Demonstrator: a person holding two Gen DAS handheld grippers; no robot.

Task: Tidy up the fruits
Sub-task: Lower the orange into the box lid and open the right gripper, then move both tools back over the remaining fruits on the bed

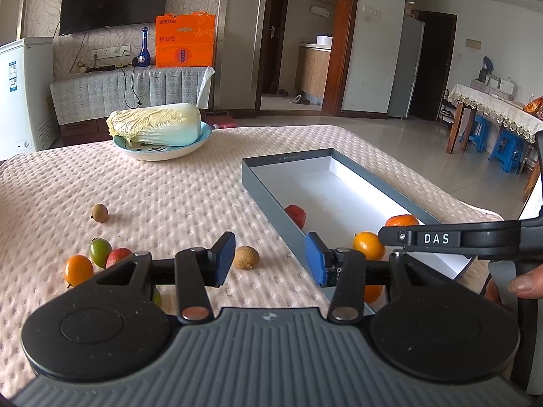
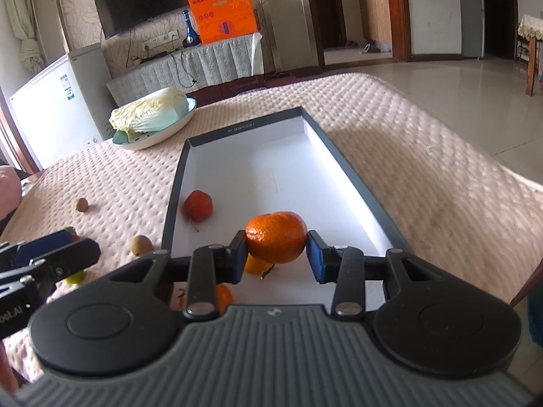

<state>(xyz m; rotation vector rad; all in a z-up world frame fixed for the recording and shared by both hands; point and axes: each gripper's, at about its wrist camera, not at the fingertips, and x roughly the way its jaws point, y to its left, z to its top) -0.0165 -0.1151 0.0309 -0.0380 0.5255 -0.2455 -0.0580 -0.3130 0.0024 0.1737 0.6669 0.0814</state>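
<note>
The right claw [image 2: 275, 257] grips a mandarin [image 2: 275, 236] over the box's [image 2: 342, 166] near end, while the open, empty left claw [image 1: 269, 260] waits beside it.

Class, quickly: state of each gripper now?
Left gripper: open, holding nothing.
Right gripper: shut on the mandarin, over the grey box.

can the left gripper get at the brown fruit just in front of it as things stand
Probably yes: the left gripper stands open and empty, and the brown fruit lies on the cloth just beyond its fingertips, with nothing between.
</note>
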